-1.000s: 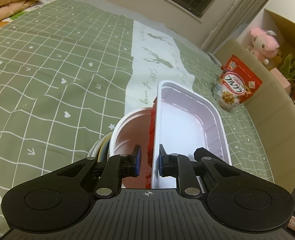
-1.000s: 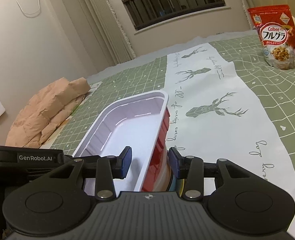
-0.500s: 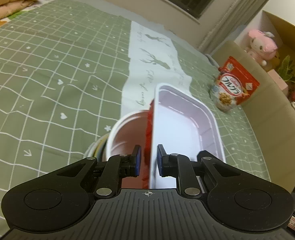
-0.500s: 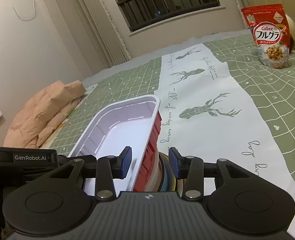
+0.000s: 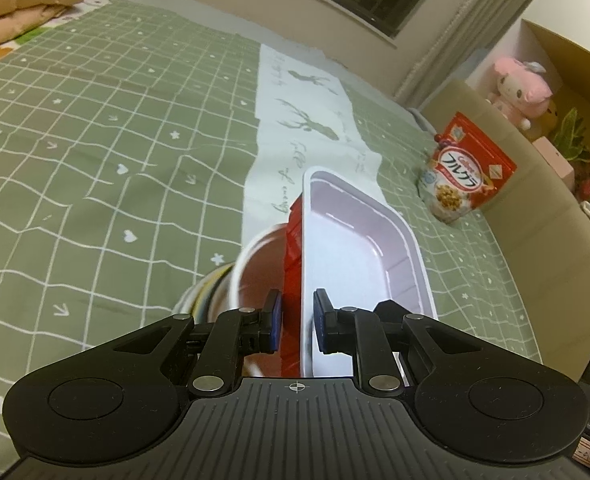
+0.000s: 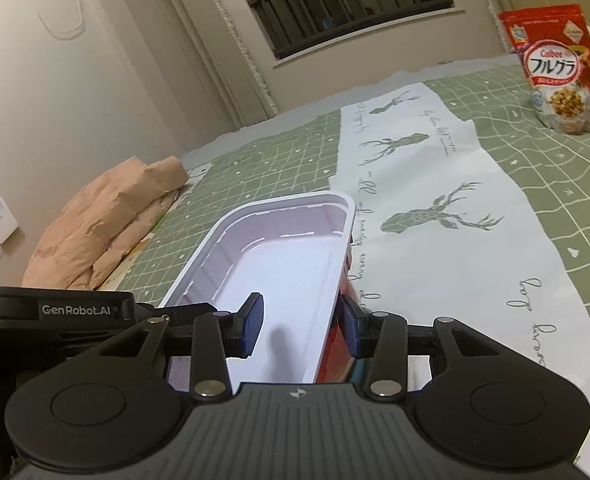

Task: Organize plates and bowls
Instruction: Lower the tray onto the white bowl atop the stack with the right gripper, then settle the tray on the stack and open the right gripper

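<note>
- A green checked bedspread (image 5: pixel 95 128) with a white deer-print runner (image 6: pixel 435 184) fills the room.
- A white rectangular tray (image 5: pixel 355 248), red outside, sits over stacked bowls (image 5: pixel 251 276).
- A cereal bag (image 6: pixel 555 64) stands well apart.
- The left gripper (image 5: pixel 298 320) fingers clamp the tray's left wall; the right gripper (image 6: pixel 301 326) fingers straddle its right wall.

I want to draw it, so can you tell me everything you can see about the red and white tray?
The tray is a long rectangular tub of thin plastic, white inside and red outside, with rounded corners, a flat white rim and ribbed walls. It is empty. Below it sit a round white bowl and stacked dishes. The left gripper pinches one long wall, the right gripper the other. The deer-print cloth lies beyond.
</note>
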`<state>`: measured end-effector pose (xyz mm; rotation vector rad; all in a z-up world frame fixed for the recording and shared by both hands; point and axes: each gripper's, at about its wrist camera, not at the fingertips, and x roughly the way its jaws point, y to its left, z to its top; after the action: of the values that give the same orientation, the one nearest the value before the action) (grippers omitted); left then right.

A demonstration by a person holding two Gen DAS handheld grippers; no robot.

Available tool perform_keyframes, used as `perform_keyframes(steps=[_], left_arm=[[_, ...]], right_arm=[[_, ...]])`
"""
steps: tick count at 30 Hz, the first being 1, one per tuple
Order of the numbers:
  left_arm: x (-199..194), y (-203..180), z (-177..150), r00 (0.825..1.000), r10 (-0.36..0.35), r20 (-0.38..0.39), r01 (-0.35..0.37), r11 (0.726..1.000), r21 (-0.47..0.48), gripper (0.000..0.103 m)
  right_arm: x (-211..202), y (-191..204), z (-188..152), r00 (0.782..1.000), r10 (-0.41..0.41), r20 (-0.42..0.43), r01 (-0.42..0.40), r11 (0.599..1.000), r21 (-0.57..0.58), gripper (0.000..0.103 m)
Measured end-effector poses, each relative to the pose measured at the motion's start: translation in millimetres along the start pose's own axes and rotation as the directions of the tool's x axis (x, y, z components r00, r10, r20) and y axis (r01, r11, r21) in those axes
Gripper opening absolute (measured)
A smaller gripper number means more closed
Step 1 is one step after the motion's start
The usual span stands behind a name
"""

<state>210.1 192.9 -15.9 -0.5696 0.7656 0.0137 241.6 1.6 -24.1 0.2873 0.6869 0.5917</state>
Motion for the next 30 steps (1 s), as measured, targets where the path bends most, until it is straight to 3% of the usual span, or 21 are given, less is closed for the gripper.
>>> perform_keyframes(steps=[15,19,30], left_arm=[[-13,11,-1,1.000,-0.016,0.025,0.017,0.999,-0.044,0.019],[-7,14,-1,1.000,-0.016,0.007,0.016,0.999,-0.051,0.019],[8,15,1,0.999,-0.038,-0.014,0.037,0.998,-0.051,0.019]], right_arm=[[-3,4,1,1.000,0.004,0.009,-0.004,1.000,-0.009,0.042],[-5,7,3,0.999,0.034,0.003,-0.034,0.999,-0.009,0.042],[3,9,9,1.000,0.004,0.007,-0.004,1.000,-0.030,0.042]])
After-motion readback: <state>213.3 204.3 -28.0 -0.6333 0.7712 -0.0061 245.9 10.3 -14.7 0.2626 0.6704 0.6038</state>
